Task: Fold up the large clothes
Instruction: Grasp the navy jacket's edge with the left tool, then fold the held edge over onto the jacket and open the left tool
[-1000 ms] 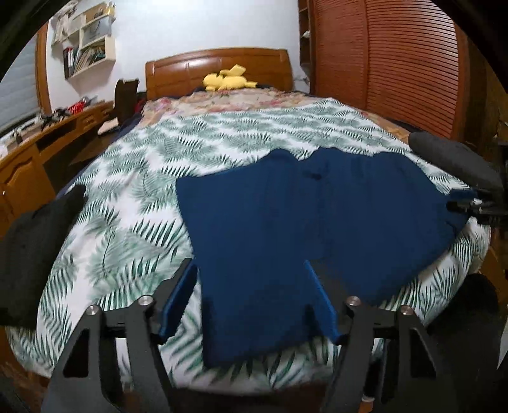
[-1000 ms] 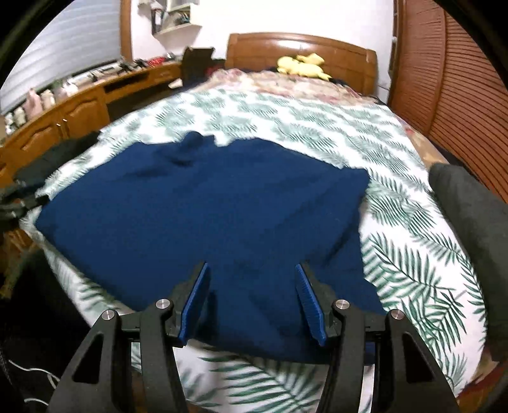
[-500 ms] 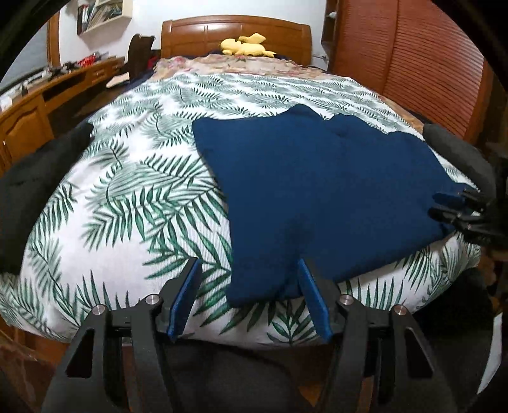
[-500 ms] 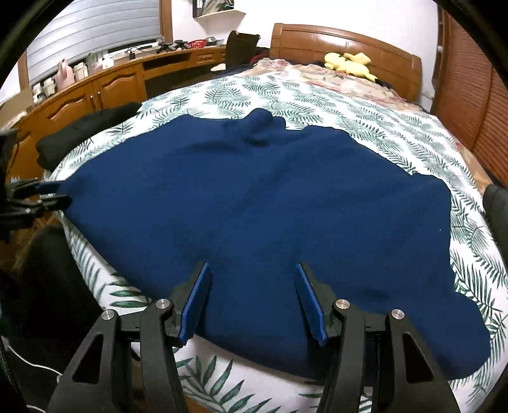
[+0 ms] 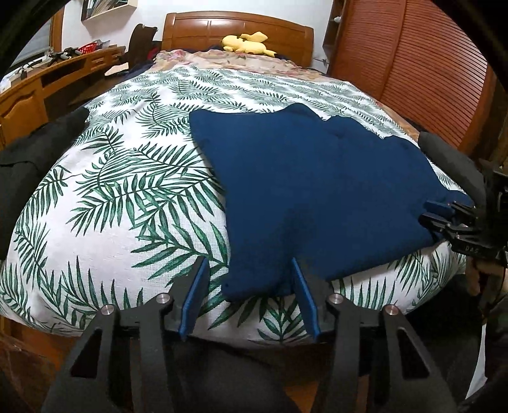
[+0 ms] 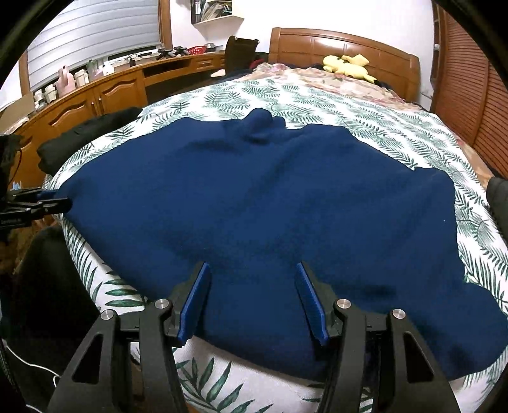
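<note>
On the bed [image 5: 120, 178], over the leaf-print cover, my navy garment [image 6: 270, 206] lies spread flat near the foot end. My left tool [image 5: 249, 298] hangs just off the edge of the mattress with its blue pads set wide and nothing between them; the garment's near corner sits right in front of the gap. My right tool [image 6: 254, 298] is likewise spread wide and holds nothing, its fingers over the garment's lower hem.

The left view shows the garment [image 5: 317, 190] from its left side, with bare leafy cover to the left of it and my right tool [image 5: 444, 219] at the far right, at the garment's other corner. From that angle I cannot tell whether it touches the cloth. A dark roll [image 5: 454, 162] lies just beyond it along the bed's right edge, and a black pile of clothing [image 5: 31, 159] sits at the left edge.

The right view shows what the left one does not: the whole width of the garment, with a bump at its far edge in the middle, and my left tool [image 6: 41, 203] at the garment's left tip. It also takes in the wooden tabletop [image 6: 127, 73] with bottles under the window blind. Both views catch the yellow plush toy [image 6: 347, 65] by the headboard [image 5: 235, 28].
</note>
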`<state>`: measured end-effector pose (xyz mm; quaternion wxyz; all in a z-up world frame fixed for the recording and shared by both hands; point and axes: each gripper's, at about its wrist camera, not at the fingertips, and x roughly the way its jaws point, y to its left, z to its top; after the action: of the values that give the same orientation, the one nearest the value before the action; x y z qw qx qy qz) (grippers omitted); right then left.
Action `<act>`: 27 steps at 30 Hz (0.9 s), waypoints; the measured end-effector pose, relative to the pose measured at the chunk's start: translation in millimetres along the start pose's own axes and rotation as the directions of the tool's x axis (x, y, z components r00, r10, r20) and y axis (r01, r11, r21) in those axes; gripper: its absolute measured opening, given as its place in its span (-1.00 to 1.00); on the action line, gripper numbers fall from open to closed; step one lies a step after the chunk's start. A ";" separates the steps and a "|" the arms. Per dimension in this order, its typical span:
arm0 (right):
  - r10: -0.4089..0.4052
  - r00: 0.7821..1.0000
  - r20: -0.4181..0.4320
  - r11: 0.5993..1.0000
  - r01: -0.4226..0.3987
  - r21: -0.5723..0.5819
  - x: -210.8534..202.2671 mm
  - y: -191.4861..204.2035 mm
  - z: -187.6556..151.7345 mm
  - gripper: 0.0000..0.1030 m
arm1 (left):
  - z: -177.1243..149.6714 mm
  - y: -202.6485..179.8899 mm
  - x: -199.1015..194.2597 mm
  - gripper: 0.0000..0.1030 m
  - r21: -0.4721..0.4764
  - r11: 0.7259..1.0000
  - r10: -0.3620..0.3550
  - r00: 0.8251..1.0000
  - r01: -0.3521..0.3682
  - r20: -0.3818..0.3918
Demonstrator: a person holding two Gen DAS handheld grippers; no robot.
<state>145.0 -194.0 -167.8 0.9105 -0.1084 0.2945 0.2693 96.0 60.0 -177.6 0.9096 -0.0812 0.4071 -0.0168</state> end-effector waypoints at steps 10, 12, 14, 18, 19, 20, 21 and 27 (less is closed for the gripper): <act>0.003 1.000 0.018 1.000 -0.003 0.003 -2.4 -3.2 -4.9 0.14 | -4.4 -2.0 0.2 0.05 -0.006 1.000 0.012 1.000 -0.012 -0.007; 0.004 1.000 0.020 1.000 -0.004 0.004 -2.7 -3.6 -5.0 0.14 | -4.4 -1.6 0.3 -0.03 -0.014 1.000 -0.001 1.000 0.000 -0.006; 0.006 1.000 0.020 1.000 -0.007 0.007 -3.0 -4.4 -4.8 0.14 | -2.3 -2.1 0.8 -0.58 -0.036 0.998 -0.054 0.998 0.054 -0.017; 0.019 1.000 0.012 1.000 -0.019 0.012 -8.8 -7.1 -0.9 0.14 | 19.7 -29.1 -21.6 -0.73 0.041 0.999 -0.008 0.997 0.005 0.078; 0.025 1.000 0.015 0.999 -0.025 0.025 -13.3 -9.9 0.4 0.13 | 28.3 -36.6 -30.3 -0.73 0.060 0.998 -0.015 0.994 0.008 0.110; 0.025 0.999 0.021 0.999 -0.025 0.037 -18.4 -13.9 1.1 0.14 | 39.4 -45.7 -40.1 -0.73 0.076 0.997 -0.029 0.989 0.018 0.143; 0.016 0.999 0.029 0.999 -0.017 0.047 -24.0 -17.9 1.2 0.13 | 52.5 -56.2 -48.7 -0.74 0.092 0.995 -0.049 0.984 0.034 0.169; -0.056 0.995 0.086 0.994 0.047 0.097 -66.8 -53.1 -7.1 0.14 | 108.2 -126.8 -69.0 -0.75 0.233 0.970 -0.133 0.957 0.072 0.256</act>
<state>125.5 -269.2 -131.7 0.9335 -0.0606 0.2632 0.2360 134.9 -43.8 -35.3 0.9578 -0.0023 0.2701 -0.0981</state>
